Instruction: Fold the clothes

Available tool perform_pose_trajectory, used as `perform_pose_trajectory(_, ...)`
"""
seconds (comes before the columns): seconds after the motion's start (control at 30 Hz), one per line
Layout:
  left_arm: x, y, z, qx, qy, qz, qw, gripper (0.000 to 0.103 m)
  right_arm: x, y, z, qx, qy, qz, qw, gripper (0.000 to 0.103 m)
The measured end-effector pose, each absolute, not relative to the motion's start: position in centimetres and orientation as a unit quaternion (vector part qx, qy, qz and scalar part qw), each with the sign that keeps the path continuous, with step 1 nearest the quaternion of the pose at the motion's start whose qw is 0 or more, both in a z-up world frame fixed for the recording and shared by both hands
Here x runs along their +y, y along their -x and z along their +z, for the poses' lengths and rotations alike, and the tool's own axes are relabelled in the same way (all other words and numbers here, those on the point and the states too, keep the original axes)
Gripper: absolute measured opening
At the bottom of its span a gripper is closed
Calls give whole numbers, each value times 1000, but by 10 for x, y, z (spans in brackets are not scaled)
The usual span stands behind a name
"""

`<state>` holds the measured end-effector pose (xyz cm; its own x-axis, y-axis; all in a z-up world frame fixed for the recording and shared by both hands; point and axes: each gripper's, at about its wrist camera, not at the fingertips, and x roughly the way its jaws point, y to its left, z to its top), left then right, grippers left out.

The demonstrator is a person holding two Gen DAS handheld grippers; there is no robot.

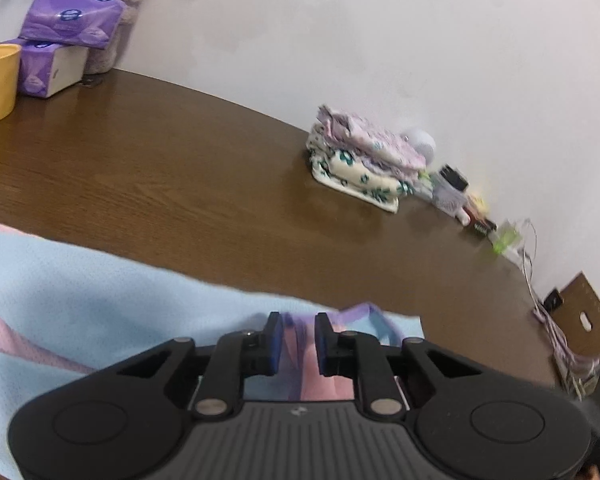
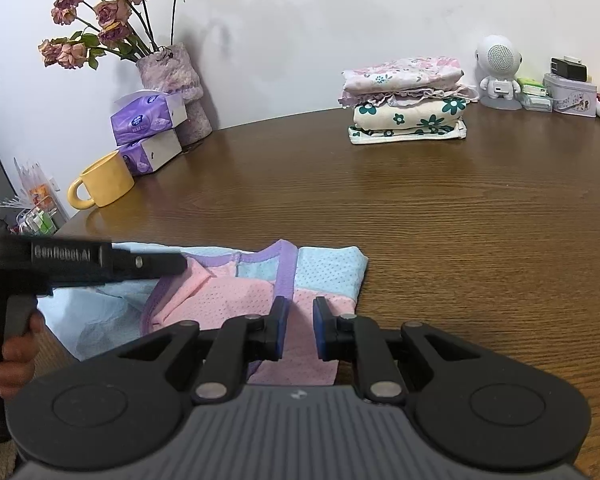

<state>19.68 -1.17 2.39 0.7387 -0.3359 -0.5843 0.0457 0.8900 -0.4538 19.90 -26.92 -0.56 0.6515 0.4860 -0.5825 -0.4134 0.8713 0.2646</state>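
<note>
Both tools sit low over the front of the table (image 2: 420, 208), right above the small shirt (image 2: 236, 292) that waits to be folded. The right tool (image 2: 299, 328) has its two blue pads close together with a narrow gap, and pink cloth shows in that gap, but it is not clear if the pads pinch it or only hang just over it. The left tool (image 1: 296, 342) looks the same, narrow, with pink and purple cloth seen between its pads, and again it is hard to tell if it grips. In the right view the left tool comes in from the left side and its tip lies near the purple neck trim (image 2: 286, 268) of the shirt. The shirt is pink and light blue and lies flat, with its long side running left to right across the table, so each tool has one part close by: the left one is nearer the neck and the blue part, and the right one is nearer the pink part by the right edge. A good guess is that the next fold goes across this long side. Far back by the wall sits a neat pile of folded clothes (image 2: 408, 100). A yellow mug (image 2: 104, 184) stands at the left, and what is inside it cannot be seen.
</note>
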Motion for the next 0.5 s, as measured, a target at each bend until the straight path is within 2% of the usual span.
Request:
perform_pose_trajectory(0.13,-16,-209,24,357,206,-95,906,12,-269,-199,-6,337,-53,248,907,14)
perform_pose_trajectory(0.2,-20,-212,21,364,188,-84,908,7,-269,-199,-6,337,-54,248,907,14)
perform_pose_trajectory(0.5,-61,-203,22,343,13,-65,937,5,-267,-198,-7,339,-48,255,904,14)
